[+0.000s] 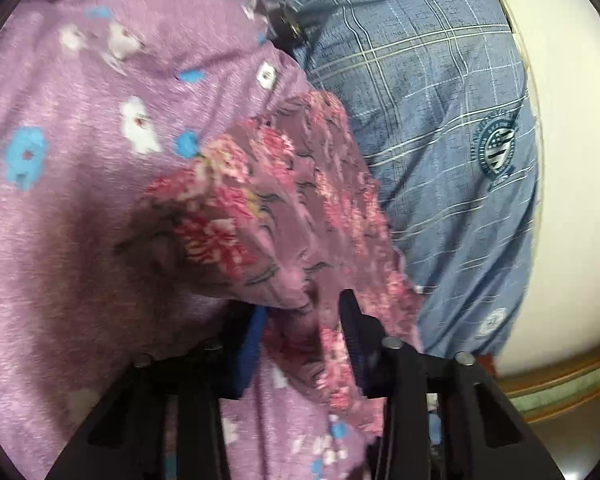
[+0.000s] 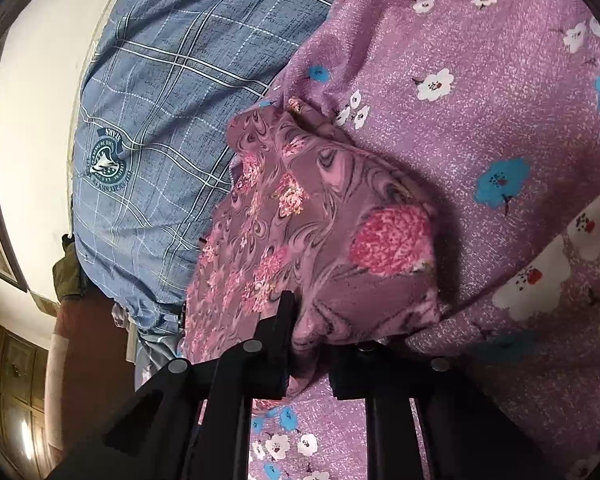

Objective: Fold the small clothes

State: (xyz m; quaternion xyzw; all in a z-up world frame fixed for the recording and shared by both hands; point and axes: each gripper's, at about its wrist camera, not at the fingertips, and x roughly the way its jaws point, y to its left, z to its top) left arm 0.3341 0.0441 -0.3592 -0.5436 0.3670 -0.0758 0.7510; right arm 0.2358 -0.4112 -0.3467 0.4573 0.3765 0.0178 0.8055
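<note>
A small mauve garment with pink and red flower print (image 1: 268,216) hangs lifted in front of a lilac sheet. My left gripper (image 1: 304,312) is shut on its lower edge, cloth bunched between the fingers. In the right wrist view the same garment (image 2: 320,224) drapes from my right gripper (image 2: 320,328), which is shut on another part of its edge. The right-hand finger of that gripper is hidden under the cloth.
A lilac sheet with white and blue flowers (image 1: 80,128) (image 2: 480,100) lies behind the garment. A blue plaid cloth with a round crest (image 1: 440,120) (image 2: 160,128) lies beside it. A white wall (image 1: 572,160) and a wooden cabinet (image 2: 20,392) stand beyond.
</note>
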